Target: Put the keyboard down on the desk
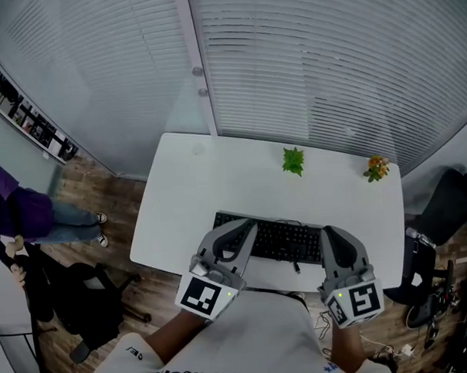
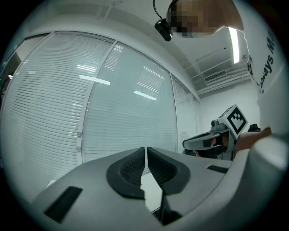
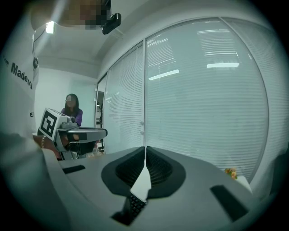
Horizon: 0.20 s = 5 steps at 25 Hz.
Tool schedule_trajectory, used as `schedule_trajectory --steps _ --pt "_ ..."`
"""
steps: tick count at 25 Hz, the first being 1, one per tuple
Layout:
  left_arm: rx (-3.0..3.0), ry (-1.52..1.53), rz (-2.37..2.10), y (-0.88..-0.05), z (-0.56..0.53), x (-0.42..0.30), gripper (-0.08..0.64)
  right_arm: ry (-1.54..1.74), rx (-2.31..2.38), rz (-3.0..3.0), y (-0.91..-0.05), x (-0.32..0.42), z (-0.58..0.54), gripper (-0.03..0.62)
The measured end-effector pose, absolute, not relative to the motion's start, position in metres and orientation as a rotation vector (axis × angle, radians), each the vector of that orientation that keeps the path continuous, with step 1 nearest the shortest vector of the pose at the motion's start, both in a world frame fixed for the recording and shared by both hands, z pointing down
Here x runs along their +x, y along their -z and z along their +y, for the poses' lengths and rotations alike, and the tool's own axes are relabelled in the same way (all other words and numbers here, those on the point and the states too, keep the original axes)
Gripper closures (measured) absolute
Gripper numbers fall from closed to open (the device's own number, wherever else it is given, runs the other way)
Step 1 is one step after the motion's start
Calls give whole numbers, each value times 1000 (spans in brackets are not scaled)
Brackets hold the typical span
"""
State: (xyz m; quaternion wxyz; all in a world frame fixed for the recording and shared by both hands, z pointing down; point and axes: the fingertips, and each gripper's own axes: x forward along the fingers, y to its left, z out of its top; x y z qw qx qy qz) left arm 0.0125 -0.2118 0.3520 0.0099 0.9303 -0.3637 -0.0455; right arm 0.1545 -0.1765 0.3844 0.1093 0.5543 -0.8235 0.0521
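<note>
White desk (image 1: 217,175), keyboard (image 1: 286,240) below left gripper (image 1: 247,228), right gripper (image 1: 333,233), fingers closed

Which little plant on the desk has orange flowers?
The plant by the far right corner of the desk: it has orange blooms, while the other plant, nearer the middle, is plain green.

It was an office. A white desk (image 1: 187,184) with a keyboard (image 1: 286,237) stood by glass walls with blinds (image 1: 328,62), and a black chair (image 1: 88,304) was beside it.
</note>
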Motion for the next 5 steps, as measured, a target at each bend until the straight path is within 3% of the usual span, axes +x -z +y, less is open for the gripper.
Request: schedule_trajectory --steps 5 --pt "2899 152 -1137 -354 -213 9 525 -145 1633 -2418 -385 151 -178 575"
